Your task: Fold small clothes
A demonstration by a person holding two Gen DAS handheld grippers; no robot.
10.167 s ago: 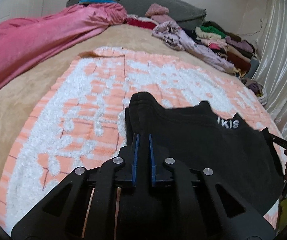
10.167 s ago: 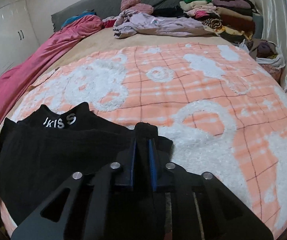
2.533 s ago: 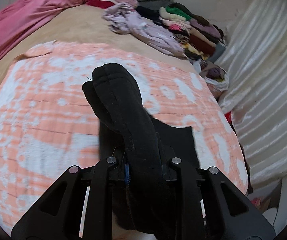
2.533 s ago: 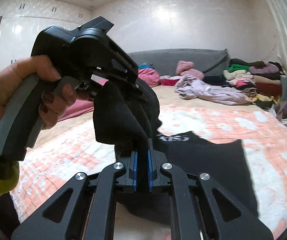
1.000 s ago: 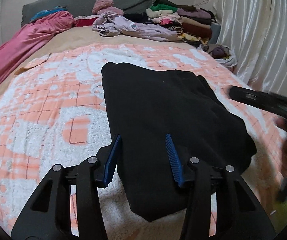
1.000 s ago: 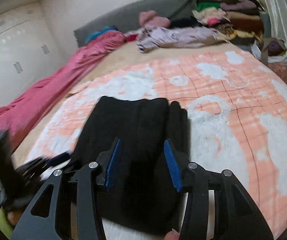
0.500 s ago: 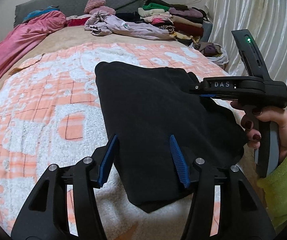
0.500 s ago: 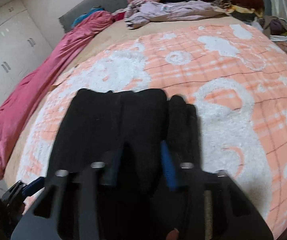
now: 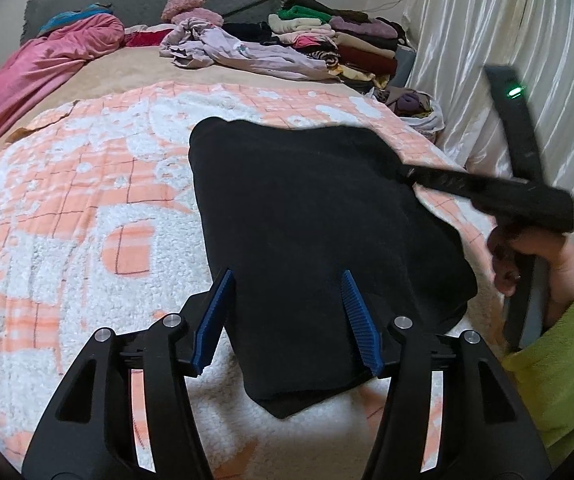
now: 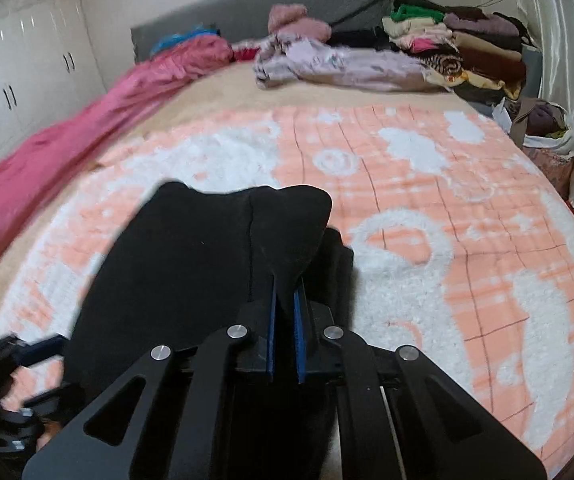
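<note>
A black garment point(image 9: 311, 224) lies folded on the orange-and-white fleece blanket point(image 9: 87, 208). My left gripper point(image 9: 287, 304) is open, its blue pads either side of the garment's near edge, holding nothing. In the right wrist view my right gripper point(image 10: 285, 300) is shut on a raised fold of the black garment point(image 10: 191, 264) at its right side. The right gripper also shows in the left wrist view point(image 9: 407, 170), blurred, at the garment's right edge. The left gripper's fingers show blurred in the right wrist view point(image 10: 27, 350) at lower left.
A pink quilt point(image 9: 35, 72) lies along the left side of the bed. A lilac garment point(image 9: 243, 54) and a stack of folded clothes point(image 9: 339, 40) sit at the head. A bag of clothes point(image 10: 543, 128) and a white curtain point(image 9: 507, 60) are on the right.
My right gripper has closed on a fold at the garment's right side and lifted it a little. My left gripper has stayed open at the near edge.
</note>
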